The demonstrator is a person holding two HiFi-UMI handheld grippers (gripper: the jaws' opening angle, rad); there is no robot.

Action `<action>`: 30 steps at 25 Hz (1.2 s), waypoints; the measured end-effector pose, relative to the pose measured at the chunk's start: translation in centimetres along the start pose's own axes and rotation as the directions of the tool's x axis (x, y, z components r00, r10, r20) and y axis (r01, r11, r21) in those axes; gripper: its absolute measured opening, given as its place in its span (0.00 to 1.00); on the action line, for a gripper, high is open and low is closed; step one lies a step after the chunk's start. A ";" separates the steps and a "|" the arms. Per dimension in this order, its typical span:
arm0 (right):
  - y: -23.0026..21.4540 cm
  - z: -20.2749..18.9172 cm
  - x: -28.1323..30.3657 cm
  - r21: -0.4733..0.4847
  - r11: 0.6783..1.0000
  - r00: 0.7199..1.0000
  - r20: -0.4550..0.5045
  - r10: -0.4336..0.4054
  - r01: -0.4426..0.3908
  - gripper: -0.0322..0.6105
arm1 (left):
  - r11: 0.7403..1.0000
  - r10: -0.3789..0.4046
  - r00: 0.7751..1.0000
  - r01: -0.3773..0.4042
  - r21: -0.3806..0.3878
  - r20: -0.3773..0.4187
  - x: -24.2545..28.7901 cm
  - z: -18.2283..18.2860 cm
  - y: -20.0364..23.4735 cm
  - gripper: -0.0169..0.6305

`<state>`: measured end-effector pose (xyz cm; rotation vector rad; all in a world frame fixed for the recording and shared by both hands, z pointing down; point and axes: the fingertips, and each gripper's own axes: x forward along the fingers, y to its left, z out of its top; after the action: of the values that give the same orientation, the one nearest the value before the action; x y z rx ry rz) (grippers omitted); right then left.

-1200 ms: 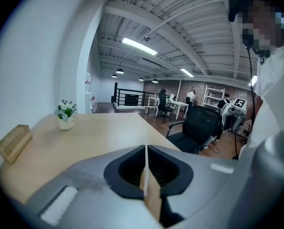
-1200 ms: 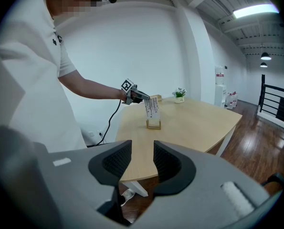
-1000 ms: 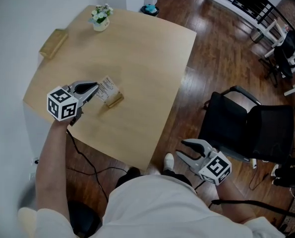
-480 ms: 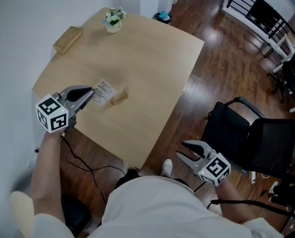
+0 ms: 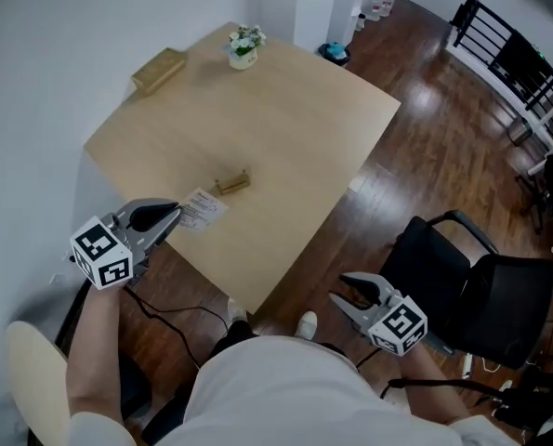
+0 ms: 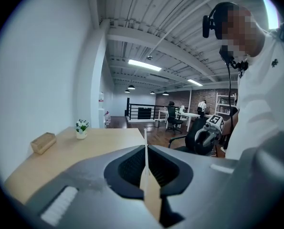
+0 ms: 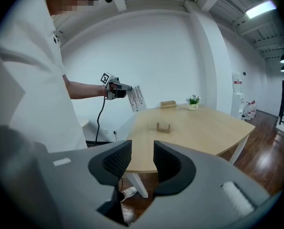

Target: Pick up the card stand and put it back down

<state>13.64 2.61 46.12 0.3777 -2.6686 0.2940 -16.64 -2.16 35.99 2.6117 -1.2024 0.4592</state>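
Observation:
The small wooden card stand sits on the light wooden table, with no card in it; it also shows in the right gripper view. My left gripper hovers at the table's near-left edge, shut on a white printed card. That card appears edge-on between the pads in the left gripper view. From the right gripper view, the left gripper holds the card up in the air. My right gripper hangs open over the floor, off the table, holding nothing.
A small flower pot and a wooden box stand at the table's far side. A black office chair is on the wooden floor to the right. A cable trails from the left gripper under the table.
The left gripper has drawn back toward the near table edge with the card, away from the stand. The stand stays on the table. The right gripper has barely moved.

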 end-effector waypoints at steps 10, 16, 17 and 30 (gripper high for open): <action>0.8 -0.6 -1.1 -0.039 0.997 0.998 0.008 0.062 -0.061 0.28 | 0.999 0.049 0.999 -0.049 -0.023 0.021 -2.1 -1.6 -7.8 0.05; 1.2 -1.4 -2.2 -0.056 0.995 0.997 -0.004 0.081 -0.081 0.28 | 0.997 0.059 0.998 -0.057 -0.049 0.035 -2.5 -2.7 -11.3 0.05; 1.2 -1.5 -2.3 -0.057 0.995 0.997 -0.004 0.081 -0.082 0.28 | 0.997 0.060 0.998 -0.058 -0.050 0.037 -2.5 -2.8 -11.7 0.05; 1.8 -1.5 -2.7 -0.068 0.993 0.996 -0.011 0.093 -0.093 0.28 | 0.998 0.053 0.997 -0.051 -0.042 0.058 -2.6 -2.4 -12.2 0.05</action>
<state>16.06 5.25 46.02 0.2311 -2.6850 0.2310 -9.31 8.18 36.33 2.5825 -1.2868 0.3656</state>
